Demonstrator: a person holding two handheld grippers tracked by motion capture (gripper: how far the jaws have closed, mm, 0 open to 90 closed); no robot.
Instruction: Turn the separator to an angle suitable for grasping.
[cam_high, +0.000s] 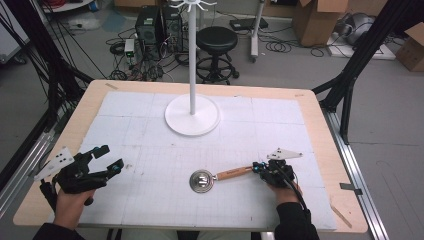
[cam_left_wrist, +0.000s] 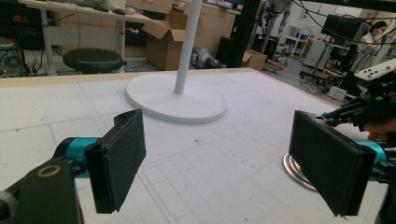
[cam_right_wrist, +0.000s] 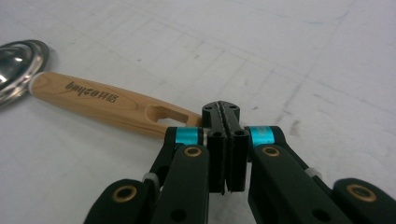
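- On the white gridded mat (cam_high: 150, 150), my right gripper (cam_high: 258, 167) clamps the wooden-handled steel ladle (cam_high: 220, 176) by its handle end.
- My left gripper (cam_high: 107, 159) gapes wide, empty.
- Risk: such an end-grip may let the bowl swivel.

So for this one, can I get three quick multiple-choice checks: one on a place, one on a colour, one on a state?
1. Where does the round steel scoop bowl lie?
A. On the white gridded mat, between the left gripper and the right gripper
B. Lifted in the air by the left gripper
C. At the mat's far left corner

2. What colour is the scoop's handle?
A. Black
B. Light brown wood
C. Red

3. How do the left gripper's fingers stand?
A. Shut on the handle
B. Shut on nothing
C. Wide open, nothing between them

Answers: 1 A, the high view shows it on the mat between both hands; 2 B, the right gripper view shows wood grain; 3 C, the left gripper view shows bare mat between them.
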